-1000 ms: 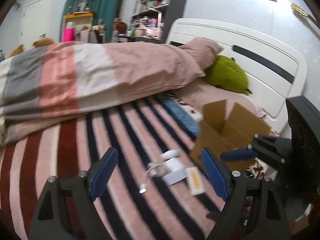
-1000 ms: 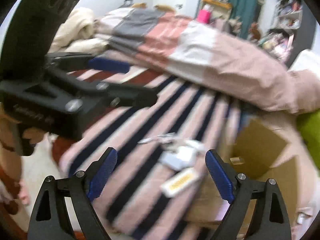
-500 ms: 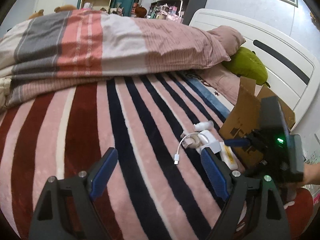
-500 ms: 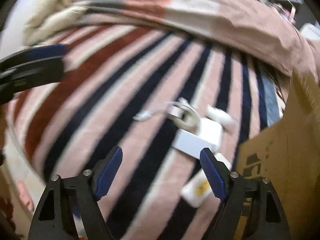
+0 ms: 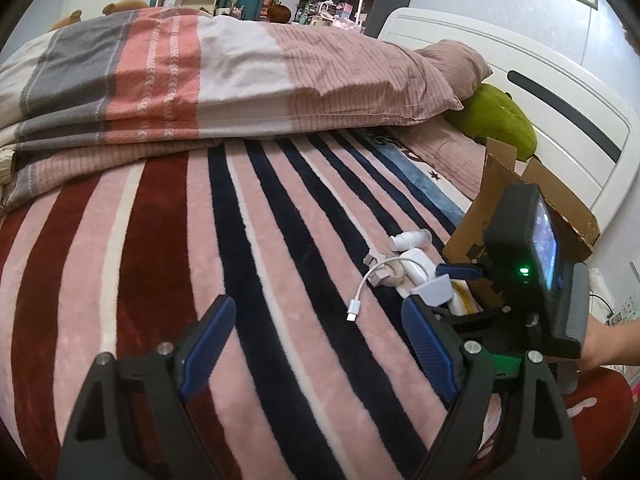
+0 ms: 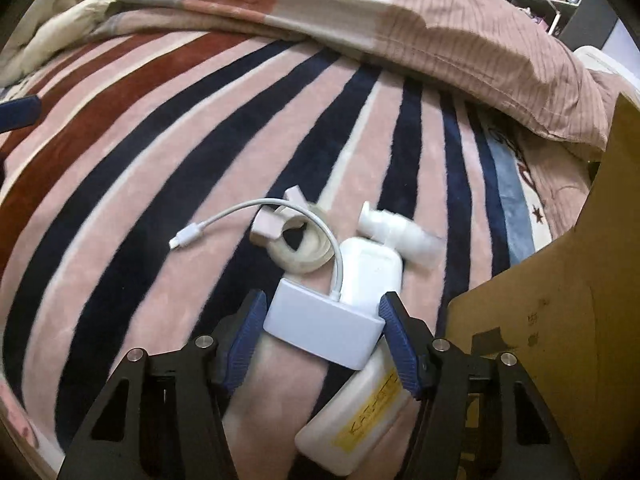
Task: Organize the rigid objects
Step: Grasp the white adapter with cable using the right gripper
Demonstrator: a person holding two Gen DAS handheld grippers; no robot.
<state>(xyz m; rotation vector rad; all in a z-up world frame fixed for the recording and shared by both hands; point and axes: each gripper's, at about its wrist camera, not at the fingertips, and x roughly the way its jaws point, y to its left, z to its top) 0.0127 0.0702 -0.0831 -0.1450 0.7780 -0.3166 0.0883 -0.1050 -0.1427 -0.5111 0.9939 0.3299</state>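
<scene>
Small items lie on the striped blanket [image 6: 200, 128] beside a cardboard box [image 6: 560, 320]. My right gripper [image 6: 322, 320] is closed around a white adapter hub [image 6: 324, 330] whose short cable ends in a plug [image 6: 186, 236]; both blue pads touch its ends. Around it lie a tape roll [image 6: 300, 246], a white power bank [image 6: 370, 276], a small white pump bottle [image 6: 400, 232] and a white bottle with a yellow label [image 6: 356, 424]. My left gripper [image 5: 316, 344] is open and empty over the blanket, left of the pile [image 5: 404, 268] and of the right gripper [image 5: 452, 284].
A folded striped duvet [image 5: 180, 80] lies across the bed behind the blanket. A green pillow [image 5: 496, 120] and the white headboard [image 5: 560, 104] are at the far right. Shelves and a teal curtain stand in the background.
My right gripper has moved down and forward onto the pile and closed its jaws around the white adapter hub. My left gripper has held open, shifting slightly forward.
</scene>
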